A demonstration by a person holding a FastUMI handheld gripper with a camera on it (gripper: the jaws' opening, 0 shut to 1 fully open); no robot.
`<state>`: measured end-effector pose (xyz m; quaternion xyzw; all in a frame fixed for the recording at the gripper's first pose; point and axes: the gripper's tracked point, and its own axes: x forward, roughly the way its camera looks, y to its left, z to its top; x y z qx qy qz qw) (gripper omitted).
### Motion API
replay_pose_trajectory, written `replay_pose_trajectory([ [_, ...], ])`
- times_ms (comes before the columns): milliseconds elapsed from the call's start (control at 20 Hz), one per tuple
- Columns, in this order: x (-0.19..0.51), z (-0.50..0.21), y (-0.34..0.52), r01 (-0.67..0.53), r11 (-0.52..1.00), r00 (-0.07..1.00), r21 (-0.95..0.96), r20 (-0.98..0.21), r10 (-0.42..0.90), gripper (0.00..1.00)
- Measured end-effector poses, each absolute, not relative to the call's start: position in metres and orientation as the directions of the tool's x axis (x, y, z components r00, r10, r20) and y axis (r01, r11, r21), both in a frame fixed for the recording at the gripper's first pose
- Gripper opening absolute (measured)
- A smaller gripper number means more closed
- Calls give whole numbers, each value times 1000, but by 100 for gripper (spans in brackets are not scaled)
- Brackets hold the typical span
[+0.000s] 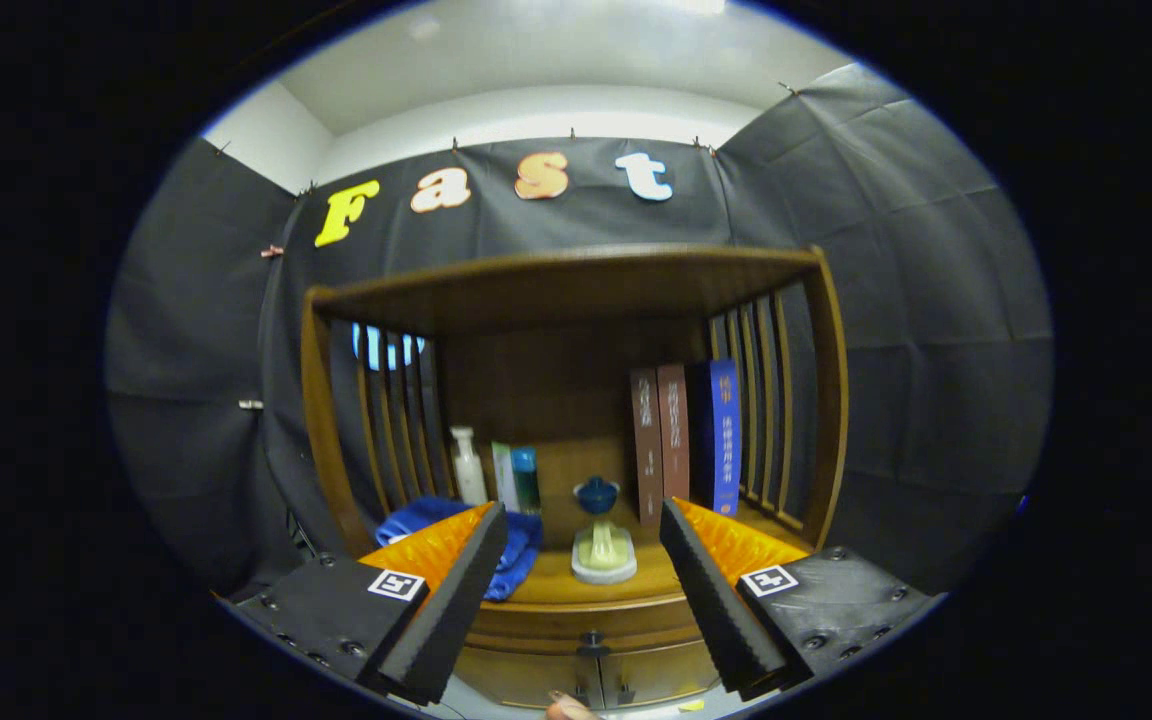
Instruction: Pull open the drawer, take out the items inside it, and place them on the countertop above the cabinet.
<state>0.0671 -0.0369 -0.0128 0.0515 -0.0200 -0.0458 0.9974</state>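
Observation:
My gripper (584, 520) is open, its two black-padded fingers (456, 590) spread wide with nothing between them. Below and between the fingers the wooden cabinet's drawer front (576, 625) is closed, with a small dark knob (592, 643) at its middle. Just beyond the fingers lies the wooden countertop (626, 590) above the drawer. On it stand a small green-and-white stand with a blue bowl-shaped top (603, 545) and a crumpled blue cloth (516, 545), partly hidden by the left finger. Whatever is in the drawer is hidden.
A wooden shelf frame with slatted sides (766, 400) and a top board (576, 280) encloses the countertop. At its back stand a white bottle (468, 466), a green-and-blue box (516, 478) and three upright books (686, 435). A fingertip (568, 710) shows below the drawer.

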Motion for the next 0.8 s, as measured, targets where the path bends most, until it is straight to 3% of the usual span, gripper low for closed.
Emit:
replay_pose_trajectory([
  [250,42,33,-23,38,996,997,82,58,-42,99],
  [800,33,31,-24,22,998,999,59,30,-24,99],
])
